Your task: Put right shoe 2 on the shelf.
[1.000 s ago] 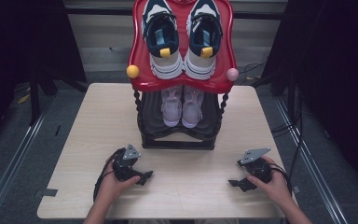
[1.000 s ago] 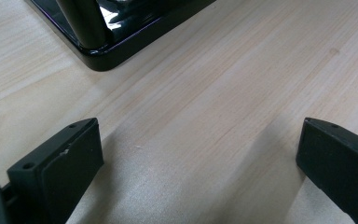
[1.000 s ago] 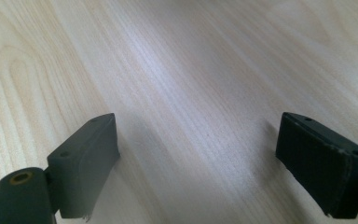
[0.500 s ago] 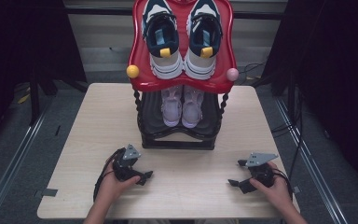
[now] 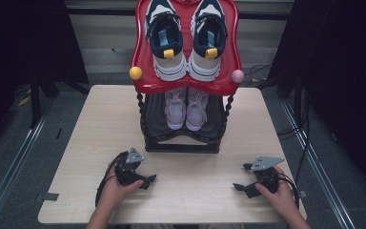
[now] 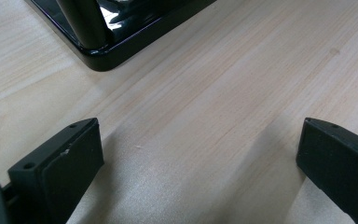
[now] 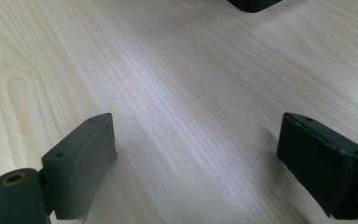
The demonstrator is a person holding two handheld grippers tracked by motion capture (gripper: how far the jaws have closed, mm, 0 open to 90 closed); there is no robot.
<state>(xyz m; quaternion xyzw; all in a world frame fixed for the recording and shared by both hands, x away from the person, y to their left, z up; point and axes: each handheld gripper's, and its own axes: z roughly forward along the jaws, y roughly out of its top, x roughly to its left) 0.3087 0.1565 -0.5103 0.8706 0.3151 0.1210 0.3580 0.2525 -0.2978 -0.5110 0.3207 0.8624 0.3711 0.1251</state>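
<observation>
A light wooden counter (image 5: pixel 100 143) seen from above, with a person's two hands resting on its near edge, each holding a claw.

At the left, the left claw (image 5: pixel 145 180) lies low on the counter, pointed toward the middle, its jaws spread wide with nothing between them. In the left gripper view the bare wood shows between the jaws, and the black base corner of the shoe rack (image 6: pixel 105 56) sits just ahead. The claw seems parked here at rest, near the rack but not touching it.

In the middle, toward the far side, stands the shoe rack (image 5: pixel 181 143), two tiers joined by twisted black posts. The lower black shelf holds a pair of pale pink shoes (image 5: pixel 187 107), side by side, toes toward the person. The upper red shelf (image 5: pixel 140 52) carries a pair of white and navy sneakers (image 5: pixel 187 38) with yellow heel tabs. A yellow knob (image 5: pixel 135 73) and a pink knob (image 5: pixel 237 76) cap its front corners. The red shelf overhangs the pink shoes, so a reach for them would likely have to come in low from the front.

At the right, the right claw (image 5: pixel 240 187) also rests on the counter, jaws wide and empty, well apart from the rack. Cables run on the dark floor beyond the counter.
</observation>
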